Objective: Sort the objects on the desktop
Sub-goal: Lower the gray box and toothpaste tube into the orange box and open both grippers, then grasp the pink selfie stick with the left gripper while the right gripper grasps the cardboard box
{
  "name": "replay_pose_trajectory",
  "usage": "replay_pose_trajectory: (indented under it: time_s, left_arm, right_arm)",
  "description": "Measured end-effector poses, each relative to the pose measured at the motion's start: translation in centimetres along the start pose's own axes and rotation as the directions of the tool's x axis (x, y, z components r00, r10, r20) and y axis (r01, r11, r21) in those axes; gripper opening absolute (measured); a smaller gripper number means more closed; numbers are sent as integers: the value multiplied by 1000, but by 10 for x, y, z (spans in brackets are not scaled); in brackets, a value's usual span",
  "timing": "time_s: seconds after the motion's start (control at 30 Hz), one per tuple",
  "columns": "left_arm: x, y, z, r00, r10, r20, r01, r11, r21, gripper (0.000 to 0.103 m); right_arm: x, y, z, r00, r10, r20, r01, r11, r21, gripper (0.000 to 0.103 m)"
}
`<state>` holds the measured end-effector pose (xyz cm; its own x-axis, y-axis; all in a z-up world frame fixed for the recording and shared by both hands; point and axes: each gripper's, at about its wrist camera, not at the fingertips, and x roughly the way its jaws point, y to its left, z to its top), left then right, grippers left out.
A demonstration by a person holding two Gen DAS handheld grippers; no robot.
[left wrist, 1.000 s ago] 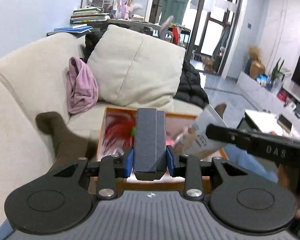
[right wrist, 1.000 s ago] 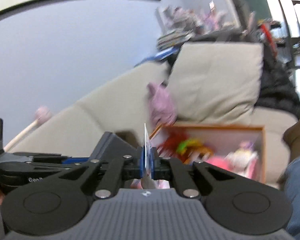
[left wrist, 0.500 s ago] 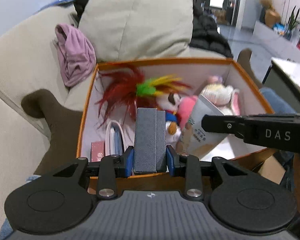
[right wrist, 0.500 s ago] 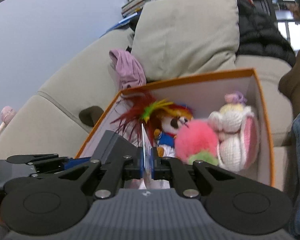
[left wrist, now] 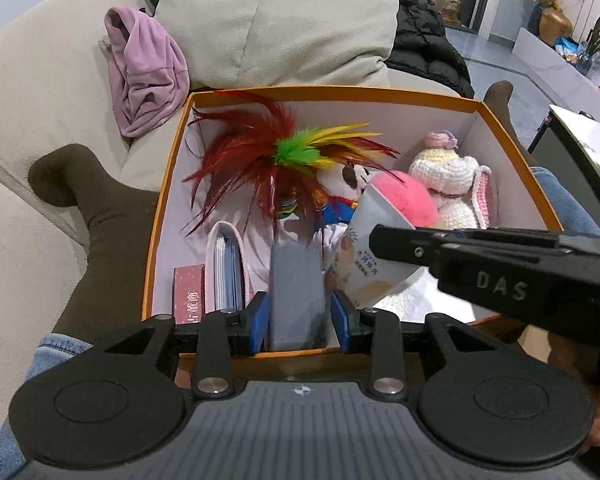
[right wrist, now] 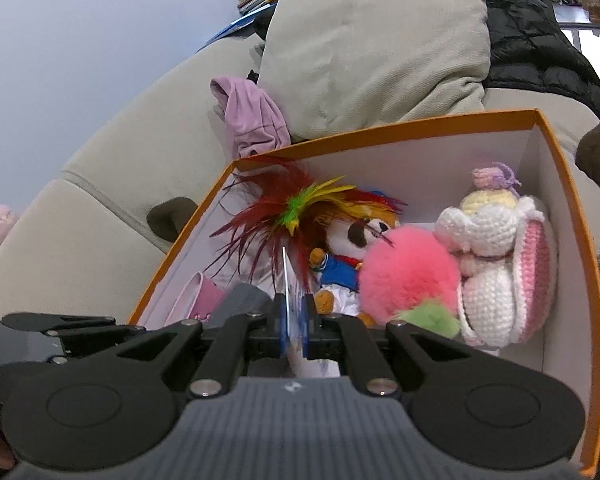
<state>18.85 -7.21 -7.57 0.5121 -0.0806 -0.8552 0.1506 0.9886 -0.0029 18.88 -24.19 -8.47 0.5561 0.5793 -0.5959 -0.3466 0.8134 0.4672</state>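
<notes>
L gripper [left wrist: 299, 310] pinches a grey box [left wrist: 298, 280] w/ both jaws, just inside the near wall of the orange box [left wrist: 332, 94]. R gripper [right wrist: 294, 330] squeezes a thin white packet [left wrist: 370, 256], toys just ahead.

Left hand-held gripper [left wrist: 299, 316] clamps a gray case [left wrist: 296, 296] inside the orange box [left wrist: 332, 94].

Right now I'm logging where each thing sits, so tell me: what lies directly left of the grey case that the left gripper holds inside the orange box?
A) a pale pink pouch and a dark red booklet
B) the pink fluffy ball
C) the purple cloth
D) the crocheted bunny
A: in the left wrist view the pale pink pouch and dark red booklet stand just left of the grey case held in the left gripper, inside the orange box.
</notes>
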Motion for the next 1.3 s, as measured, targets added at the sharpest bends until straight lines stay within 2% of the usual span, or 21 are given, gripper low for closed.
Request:
replay_pose_trajectory:
  time_s: [0.03,0.07,0.13,0.23,0.33,0.4,0.53,0.73,0.9,1.13,1.23,1.3]
  left_arm:
    - [-2,1,0,1000,-8,4,8,1000,0,49]
    - [-4,3,-1,1000,-16,9,16,1000,-5,51]
    - [-11,6,-2,999,-45,22,45,999,-15,51]
    - [-33,12,-5,993,-72,95,74,997,-18,51]
    - [-57,19,-11,982,-55,181,57,998,-6,54]
    - [-65,27,-15,981,-18,194,23,999,-24,54]
    - [-69,50,-28,983,33,182,-12,993,-116,54]
    - [-69,72,-48,987,31,160,0,982,-191,54]
    - [-67,75,-62,990,23,139,3,982,-188,54]
    - [-63,76,-85,995,41,88,-27,988,-153,54]
    - [-62,76,-97,996,62,57,-54,991,-123,55]
    - [-61,76,-103,996,81,36,-77,991,-106,55]
  right_arm:
    - [0,1,-1,1000,-4,0,4,1000,-4,7]
    - [1,1,-1,1000,-7,-1,7,1000,-7,7]
    - [1,1,-2,1000,-16,-5,16,1000,-8,7]
    - [3,1,-2,999,-35,-19,35,999,6,7]
    - [4,7,-4,999,-49,-24,49,999,9,7]
    - [5,13,-4,998,-60,-31,60,998,6,7]
    - [10,28,-8,997,-67,-47,67,998,6,8]
    - [14,53,-11,991,-113,-74,112,994,-13,11]
    - [14,64,-16,991,-95,-95,92,995,-35,21]
    - [2,69,-18,991,-116,-61,112,992,-63,22]
    - [-8,70,-19,992,-119,-32,117,990,-73,31]
    - [-19,70,-20,993,-116,-4,115,990,-87,32]
